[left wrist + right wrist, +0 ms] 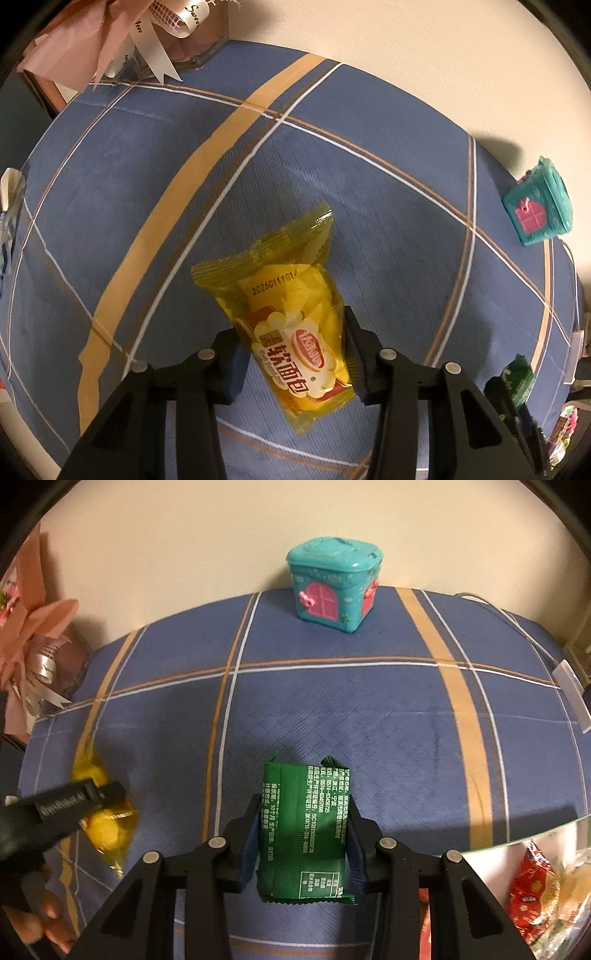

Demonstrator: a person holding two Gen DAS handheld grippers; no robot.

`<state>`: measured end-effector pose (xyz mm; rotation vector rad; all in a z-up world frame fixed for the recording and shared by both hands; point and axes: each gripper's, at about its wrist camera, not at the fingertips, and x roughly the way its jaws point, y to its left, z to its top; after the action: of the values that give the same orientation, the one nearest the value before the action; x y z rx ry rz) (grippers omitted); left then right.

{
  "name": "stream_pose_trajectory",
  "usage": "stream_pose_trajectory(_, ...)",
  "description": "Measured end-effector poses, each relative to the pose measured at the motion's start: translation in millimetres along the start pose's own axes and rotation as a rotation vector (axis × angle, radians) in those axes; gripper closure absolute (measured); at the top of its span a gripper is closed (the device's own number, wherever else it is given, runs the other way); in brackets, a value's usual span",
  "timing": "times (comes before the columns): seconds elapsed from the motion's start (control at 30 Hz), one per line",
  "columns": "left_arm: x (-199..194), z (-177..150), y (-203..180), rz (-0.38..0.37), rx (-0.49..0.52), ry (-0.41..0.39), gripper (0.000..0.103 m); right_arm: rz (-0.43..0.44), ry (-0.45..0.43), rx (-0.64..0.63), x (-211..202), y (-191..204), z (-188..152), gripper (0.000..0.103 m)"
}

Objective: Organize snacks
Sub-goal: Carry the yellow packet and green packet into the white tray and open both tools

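Two grippers are clenched on snacks above the plaid cloth [332, 709] — left gripper [291, 363] on the yellow bread packet [291, 332], right gripper [303, 843] on the green packet [304, 823] — and either slick wrapper could slip free.
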<state>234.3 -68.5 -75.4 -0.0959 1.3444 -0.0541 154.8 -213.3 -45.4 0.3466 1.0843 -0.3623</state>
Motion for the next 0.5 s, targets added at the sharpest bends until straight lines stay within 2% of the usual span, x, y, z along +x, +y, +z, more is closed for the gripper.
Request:
stream_pose_trajectory(0.4, -54, -59, -12, -0.008, 0.006, -0.1, 0.057, 0.022, -0.048, 0.04, -59, -31, -1, 0.061)
stream_pose_trajectory(0.5, -70, -60, -6, -0.023, 0.004, -0.133, 0.056, 0.018, -0.062, 0.045, -77, -38, -4, 0.061)
